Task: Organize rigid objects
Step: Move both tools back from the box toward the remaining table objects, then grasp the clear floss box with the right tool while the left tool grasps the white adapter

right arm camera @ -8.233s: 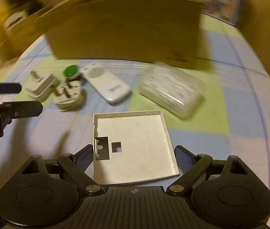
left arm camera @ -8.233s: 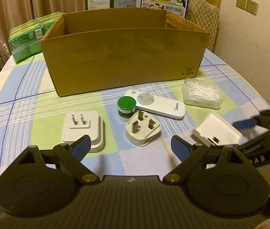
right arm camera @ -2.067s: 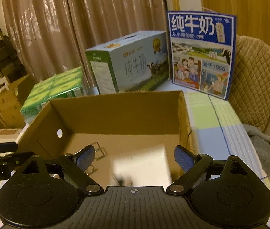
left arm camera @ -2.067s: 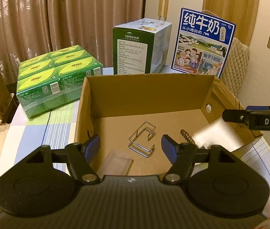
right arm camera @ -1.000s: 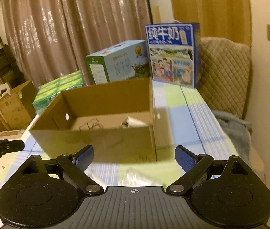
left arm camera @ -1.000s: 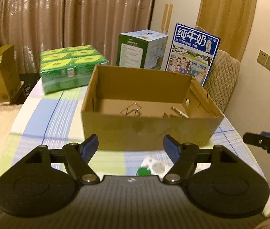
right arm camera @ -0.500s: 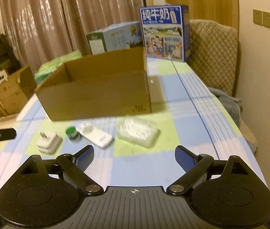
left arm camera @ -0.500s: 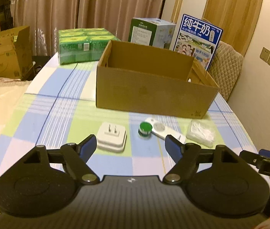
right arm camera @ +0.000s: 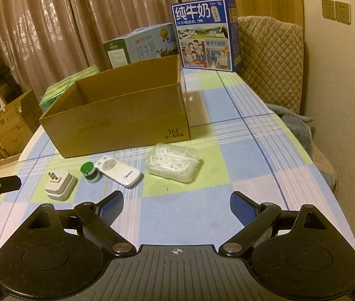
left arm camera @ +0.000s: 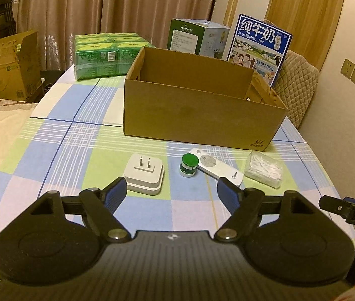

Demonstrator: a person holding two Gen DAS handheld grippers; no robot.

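Both claws gape wide, empty, above checked worktop (left arm camera: pixel 52 150); left claw (left arm camera: pixel 172 192), right claw (right arm camera: pixel 176 204). White two-pin plug adapter (left arm camera: pixel 144 173) lies just ahead of left claw's left finger, nearest pick; open brown cardboard box (left arm camera: pixel 197 115) stands beyond

Domestic room, likely a dining area. Landmark: round table under a blue, green and white checked cloth (left arm camera: pixel 82 135). Behind it, floor-length brown curtains (left arm camera: pixel 117 7). On its far edge, blue milk carton with Chinese print (right arm camera: pixel 205 35). To its right, a beige quilted chair back (right arm camera: pixel 270 60); beige wall sockets (right arm camera: pixel 335 11) above.
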